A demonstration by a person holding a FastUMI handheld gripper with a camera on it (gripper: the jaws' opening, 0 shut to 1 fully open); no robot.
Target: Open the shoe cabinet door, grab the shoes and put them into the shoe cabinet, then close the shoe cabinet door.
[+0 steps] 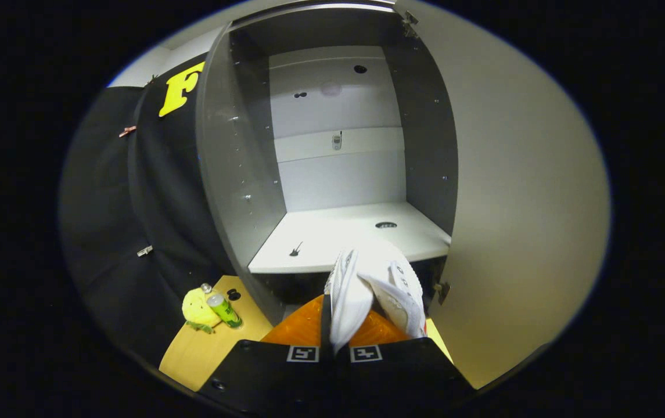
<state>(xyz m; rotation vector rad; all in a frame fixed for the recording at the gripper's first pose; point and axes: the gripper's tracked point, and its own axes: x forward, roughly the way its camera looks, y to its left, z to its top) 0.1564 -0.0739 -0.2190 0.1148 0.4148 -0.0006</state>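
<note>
Gripper (pixel 342 348) fingers pinch the white shoes (pixel 367 293) w/ toes pointing to 12 o'clock. Shelf (pixel 332 241) of the cabinet (pixel 233 174) lies just ahead at 12; door (pixel 518 203) open at 3.

Smooth matt cabinet (pixel 233 174), wood-look table (pixel 193 354)

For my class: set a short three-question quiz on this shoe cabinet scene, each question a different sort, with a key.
1. True or false: the cabinet door is shut.
2. What does the hand-held gripper clamp? A) a bottle B) white shoes C) a plush toy
3. Fill in: the shoes are just in front of the cabinet's white ____, not yet set on it.

Key
1. False; it is open.
2. B; the plush toy and bottle sit on the wooden surface left of the cabinet.
3. Shelf.
</note>
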